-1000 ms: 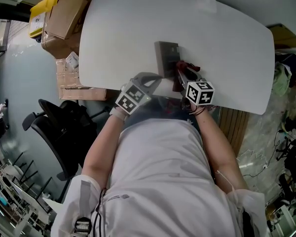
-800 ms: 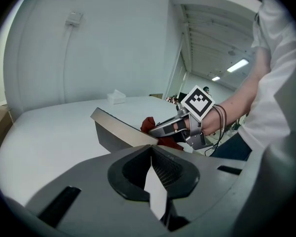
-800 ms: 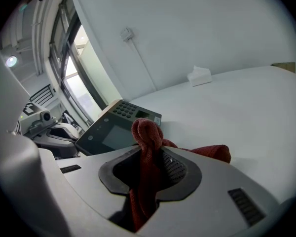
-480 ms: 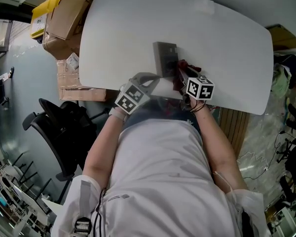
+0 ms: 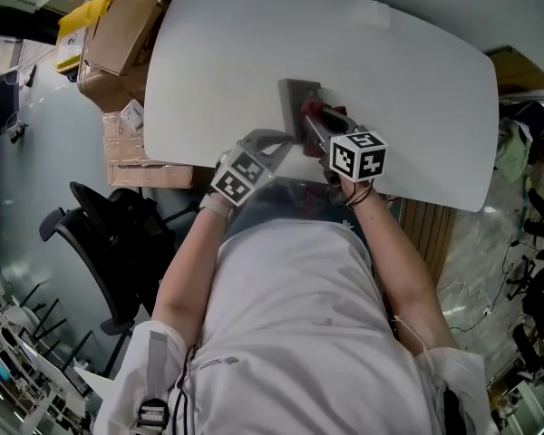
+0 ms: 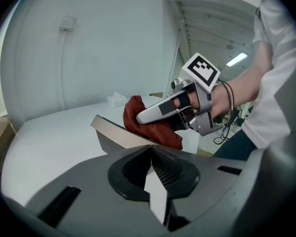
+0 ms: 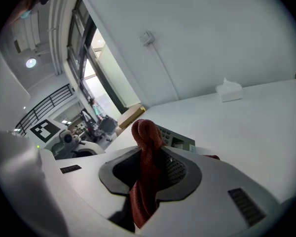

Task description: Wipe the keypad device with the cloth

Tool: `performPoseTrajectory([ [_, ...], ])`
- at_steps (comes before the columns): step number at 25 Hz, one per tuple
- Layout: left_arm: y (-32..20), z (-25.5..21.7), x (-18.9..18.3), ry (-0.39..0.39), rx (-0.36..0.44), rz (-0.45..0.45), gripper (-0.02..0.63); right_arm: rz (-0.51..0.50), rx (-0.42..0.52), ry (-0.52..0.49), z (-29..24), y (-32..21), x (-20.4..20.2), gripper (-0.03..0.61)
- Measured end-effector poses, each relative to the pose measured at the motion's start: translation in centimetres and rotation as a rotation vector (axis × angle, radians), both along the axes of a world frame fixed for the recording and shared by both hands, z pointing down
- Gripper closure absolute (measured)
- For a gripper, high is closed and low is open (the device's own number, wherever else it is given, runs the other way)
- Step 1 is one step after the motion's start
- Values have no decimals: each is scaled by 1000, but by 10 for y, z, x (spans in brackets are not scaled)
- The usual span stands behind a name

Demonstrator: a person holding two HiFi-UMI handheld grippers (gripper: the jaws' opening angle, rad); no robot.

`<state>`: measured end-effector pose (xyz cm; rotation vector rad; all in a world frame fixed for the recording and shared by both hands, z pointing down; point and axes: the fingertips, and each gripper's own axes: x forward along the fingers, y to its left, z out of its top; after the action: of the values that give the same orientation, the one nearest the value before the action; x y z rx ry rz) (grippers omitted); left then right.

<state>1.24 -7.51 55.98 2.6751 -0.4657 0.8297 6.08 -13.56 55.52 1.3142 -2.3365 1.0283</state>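
Keypad device [image 5: 297,93] on the white surface [image 5: 218,53], towards its near edge. The left gripper [image 6: 150,151] has its fingers closed on the near edge of the device. The right gripper [image 7: 149,152] has its fingers clamped on a dark red cloth [image 6: 140,117], which rests bunched on the top face of the device, on its right side. A small white box [image 7: 228,90] stands well apart, farther back on the surface
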Motion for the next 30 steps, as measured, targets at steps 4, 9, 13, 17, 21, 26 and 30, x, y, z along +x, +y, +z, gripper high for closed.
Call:
performPoseTrajectory([
  [4, 0, 1, 0, 30, -20, -8, 601, -38, -2, -8, -2, -3, -15, 488],
  [9, 0, -1, 2, 41, -28, -6, 603, -49, -12, 4, 3, -3, -21, 488],
  [13, 2, 7, 0, 43, -47, -14, 603, -2, -13, -18, 7, -2, -19, 488],
  [17, 2, 7, 0, 51, -36, -14, 603, 29, -24, -39, 11, -2, -15, 488],
  [21, 2, 7, 0, 56, -39, -23, 603, 62, -51, -47, 21, -3, -6, 488],
  [26, 2, 6, -1, 57, -42, -28, 603, 95, -83, -61, 31, -2, 6, 488],
  [30, 2, 6, -1, 63, -46, -33, 603, 129, -95, -60, 39, -3, 16, 488],
])
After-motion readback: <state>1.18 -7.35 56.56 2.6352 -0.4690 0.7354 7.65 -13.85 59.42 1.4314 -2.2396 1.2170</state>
